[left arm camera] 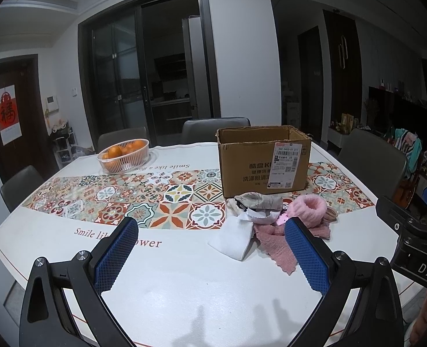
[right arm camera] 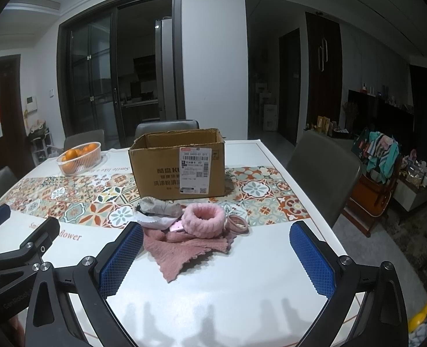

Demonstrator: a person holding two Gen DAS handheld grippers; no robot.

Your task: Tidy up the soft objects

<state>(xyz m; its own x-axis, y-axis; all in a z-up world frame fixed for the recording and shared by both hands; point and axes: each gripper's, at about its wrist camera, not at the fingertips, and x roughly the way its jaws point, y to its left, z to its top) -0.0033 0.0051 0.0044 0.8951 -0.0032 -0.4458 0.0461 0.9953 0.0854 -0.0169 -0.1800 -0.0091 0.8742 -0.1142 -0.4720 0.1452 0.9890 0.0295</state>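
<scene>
A pile of soft things lies on the table in front of an open cardboard box (left arm camera: 264,160) (right arm camera: 178,163): a fluffy pink headband (left arm camera: 311,208) (right arm camera: 204,219), a dusty-pink cloth (left arm camera: 274,245) (right arm camera: 178,248), a white cloth (left arm camera: 233,238), a grey patterned fabric (left arm camera: 259,201) (right arm camera: 161,209) and tan hair ties (right arm camera: 238,223). My left gripper (left arm camera: 212,256) is open and empty, near the pile's left side. My right gripper (right arm camera: 217,258) is open and empty, just short of the pink cloth.
A clear basket of oranges (left arm camera: 125,154) (right arm camera: 80,157) stands at the table's far left. Grey chairs (right arm camera: 323,170) ring the table (left arm camera: 167,286). The right gripper's body (left arm camera: 413,231) shows at the right edge of the left wrist view.
</scene>
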